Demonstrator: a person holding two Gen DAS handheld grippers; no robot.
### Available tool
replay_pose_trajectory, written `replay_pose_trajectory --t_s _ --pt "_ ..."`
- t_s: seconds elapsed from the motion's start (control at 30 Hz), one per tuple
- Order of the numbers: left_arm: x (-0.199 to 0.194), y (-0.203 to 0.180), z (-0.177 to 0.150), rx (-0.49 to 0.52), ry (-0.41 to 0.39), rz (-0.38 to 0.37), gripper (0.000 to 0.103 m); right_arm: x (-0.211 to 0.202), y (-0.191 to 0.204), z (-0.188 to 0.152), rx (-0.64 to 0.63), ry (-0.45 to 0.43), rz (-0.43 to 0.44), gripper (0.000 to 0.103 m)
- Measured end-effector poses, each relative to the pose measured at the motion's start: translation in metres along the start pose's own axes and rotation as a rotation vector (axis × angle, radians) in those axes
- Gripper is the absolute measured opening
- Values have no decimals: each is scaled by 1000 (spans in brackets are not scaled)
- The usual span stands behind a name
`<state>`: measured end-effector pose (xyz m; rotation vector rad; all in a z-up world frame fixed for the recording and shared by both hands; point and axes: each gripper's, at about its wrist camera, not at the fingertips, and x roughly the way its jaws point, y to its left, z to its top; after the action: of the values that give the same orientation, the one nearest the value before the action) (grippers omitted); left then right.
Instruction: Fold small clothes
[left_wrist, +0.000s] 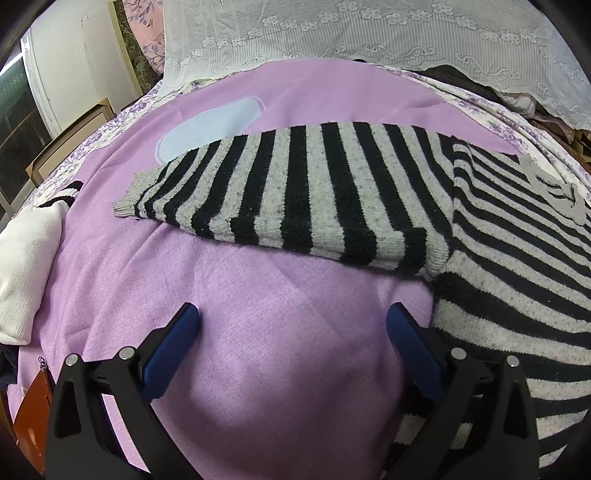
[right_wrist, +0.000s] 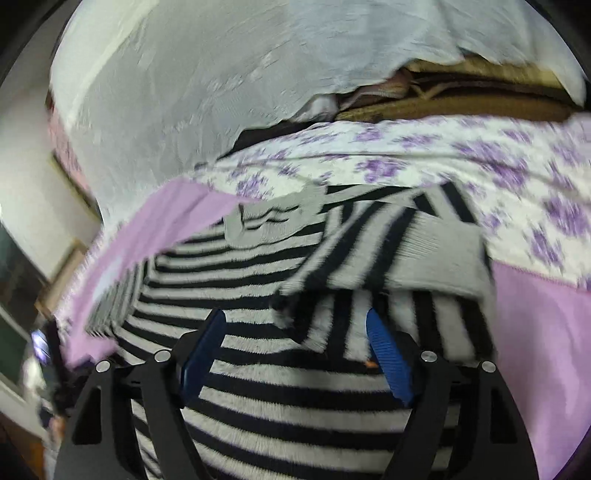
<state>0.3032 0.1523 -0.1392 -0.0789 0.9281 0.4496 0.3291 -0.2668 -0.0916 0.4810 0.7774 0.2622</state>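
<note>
Striped sweater (left_wrist: 332, 192) half folded on the bed's lilac blanket (left_wrist: 258, 332).
One sleeve (right_wrist: 388, 251) lies across the body; the other sleeve, spread sideways, is left to fold. The left gripper (left_wrist: 291, 325) hovers wide and empty over the blanket; the right gripper (right_wrist: 295, 332), fingers wide, hangs above the folded sleeve.

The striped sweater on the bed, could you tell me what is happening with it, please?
A person is folding the black-and-grey striped sweater on the lilac blanket using two handheld claws. One sleeve is already folded over the body. The right claw is open above it, holding nothing. The left claw is open over bare blanket.
</note>
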Motion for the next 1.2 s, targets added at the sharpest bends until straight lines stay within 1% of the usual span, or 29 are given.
replay_pose_trajectory --t_s 0.03,0.07,0.13,0.17,0.2,0.23,0.27,0.3,0.37,0.43,0.47,0.53,0.57,0.6,0.63,0.67,0.73,0.77,0.8,0.83,0.87,0.9,0.97,1.07,1.13,1.17,1.2 --pt "0 0 0 0 -1 1 99 -4 -7 2 49 -13 22 79" --pt "0 0 -1 0 -1 3 99 -9 -20 4 143 -30 61 79" --pt "-1 0 -2 0 -3 6 99 -9 -37 8 274 -40 110 77" --pt "-1 0 -2 1 -4 7 99 -7 -46 9 344 -50 115 73" --pt "-1 1 -2 1 -5 8 99 -4 -50 11 379 -56 109 70" --pt "-1 0 -2 1 -4 7 99 1 -54 12 416 -61 98 63" --pt "-2 0 -2 1 -6 5 99 6 -56 12 439 -62 89 51" --pt "-2 -1 -2 3 -8 5 99 13 -59 13 472 -59 71 43" --pt "-5 -2 -1 8 -16 1 99 21 -59 14 487 -64 29 13" --pt "-11 -2 0 11 -31 -26 99 23 -44 19 410 -101 -14 11" --pt "-17 -1 1 7 -47 -49 99 22 -26 23 322 -125 -31 9" --pt "-34 3 3 -19 -88 -132 99 23 -5 26 227 -128 -23 9" --pt "-41 3 5 -32 -95 -190 99 27 11 26 174 -118 -10 9" --pt "-48 0 8 -45 -91 -289 99 31 26 27 120 -110 -4 9" --pt "-52 -6 11 -45 -78 -361 99 36 37 28 83 -105 -3 9" --pt "-55 -19 15 -23 -50 -439 99 42 52 26 32 -92 -3 9" --pt "-56 -43 23 24 -12 -488 99 58 71 22 -25 -43 5 9" --pt "-58 -60 29 51 -1 -512 99 70 79 19 -53 11 15 12" --pt "-60 -71 32 67 -1 -528 99 84 86 15 -88 84 28 15" --pt "-62 -82 35 85 -4 -548 99 94 90 10 -116 145 41 31" --pt "-64 -95 39 104 -3 -569 99 100 92 4 -140 180 39 48" --pt "-66 -105 38 114 4 -585 99 96 91 0 -159 166 26 49" --pt "-63 -121 39 136 33 -616 99 76 88 1 -203 105 16 49" --pt "-58 -141 39 159 71 -625 99 40 70 9 -220 30 0 49" --pt "-46 -156 44 157 127 -655 99 21 55 15 -227 -11 -33 49" --pt "-42 -161 43 150 152 -668 99 11 43 17 -223 -32 -64 49" --pt "-34 -168 46 123 194 -689 99 4 28 19 -214 -47 -89 49"
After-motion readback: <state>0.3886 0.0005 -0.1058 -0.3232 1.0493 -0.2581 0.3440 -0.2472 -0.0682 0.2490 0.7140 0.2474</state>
